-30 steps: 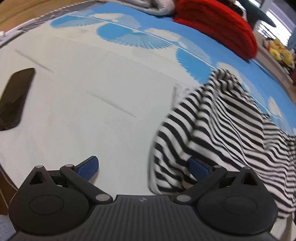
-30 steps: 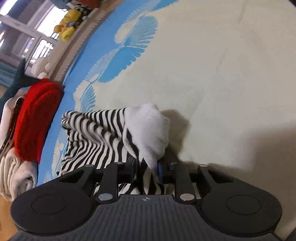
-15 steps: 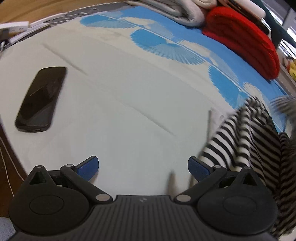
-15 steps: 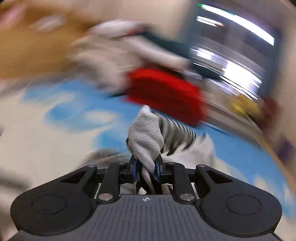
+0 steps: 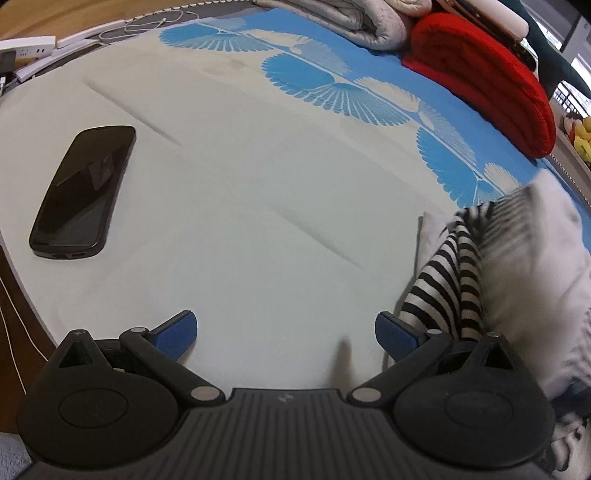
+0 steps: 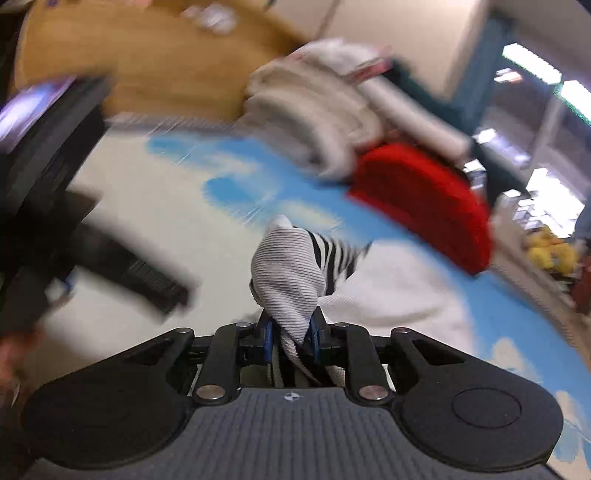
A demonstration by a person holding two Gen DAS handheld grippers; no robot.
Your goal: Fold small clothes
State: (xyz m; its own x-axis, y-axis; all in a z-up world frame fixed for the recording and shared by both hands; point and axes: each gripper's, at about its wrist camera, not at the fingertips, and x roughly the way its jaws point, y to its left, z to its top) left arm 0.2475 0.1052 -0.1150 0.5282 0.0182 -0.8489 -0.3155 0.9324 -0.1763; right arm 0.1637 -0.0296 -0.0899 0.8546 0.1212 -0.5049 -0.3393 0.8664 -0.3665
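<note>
In the left wrist view, the left gripper (image 5: 286, 334) stood released, its blue pads (image 5: 176, 332) spread wide apart over the pale surface (image 5: 240, 206) with nothing between them. The striped garment (image 5: 448, 284) (black and white bands, with a plain white part blurred above it) lay at the right edge, just beside the right-hand pad; whether it touched the pad could not be told. A black phone (image 5: 83, 192) lay flat on the surface well to the left. Along the far edge, on the blue fan-patterned border, sat a folded red knit (image 5: 484, 85) and, beside it, a grey folded blanket (image 5: 354, 22).

In the right wrist view, the right gripper (image 6: 290, 338) was clenched on the striped garment (image 6: 288, 282), a ribbed white fold of it bunched between the pads and rising above them, the striped part trailing behind. The other gripper (image 6: 55, 206) showed as a dark blur at left. The red knit (image 6: 424, 206) and the pale blanket (image 6: 314, 107) lay beyond (much of this view was smeared).
</note>
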